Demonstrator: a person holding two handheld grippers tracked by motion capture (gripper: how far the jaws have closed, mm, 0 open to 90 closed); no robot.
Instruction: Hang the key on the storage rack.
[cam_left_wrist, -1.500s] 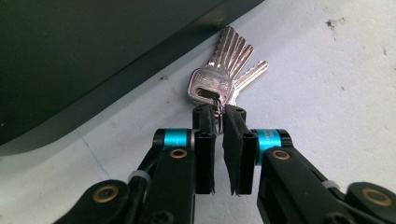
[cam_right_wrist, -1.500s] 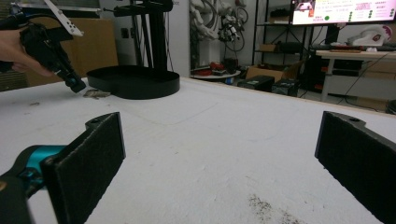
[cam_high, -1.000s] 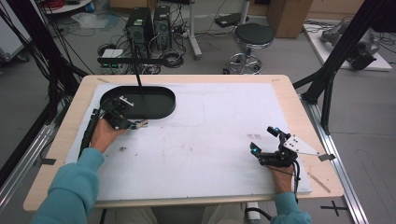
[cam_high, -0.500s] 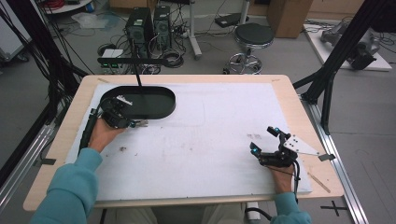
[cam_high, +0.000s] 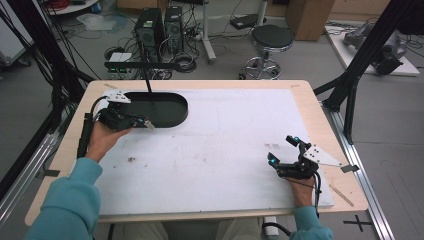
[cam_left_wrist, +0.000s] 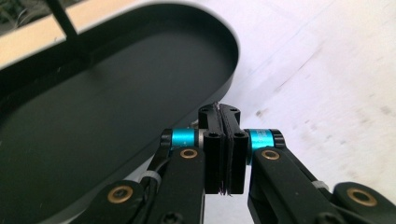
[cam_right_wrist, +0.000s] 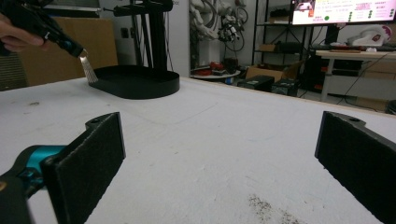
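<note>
Desk (cam_high: 210, 145): white sheet over a wooden top, with faint dark specks toward 7 o'clock and near its middle.
Tray (cam_high: 165, 112): black oval tray at 10 o'clock on the desk, nothing inside it.
Right tool (cam_high: 285, 150): resting at 4 o'clock, jaws wide apart, holding nothing.
Left tool (cam_high: 145, 121): at the tray's near rim, jaws pressed together on a thin silvery strip (cam_right_wrist: 88, 67) whose lower end hangs just beside the rim.
Progress: I judge the strip is about to go into the tray; release is not yet done.
</note>
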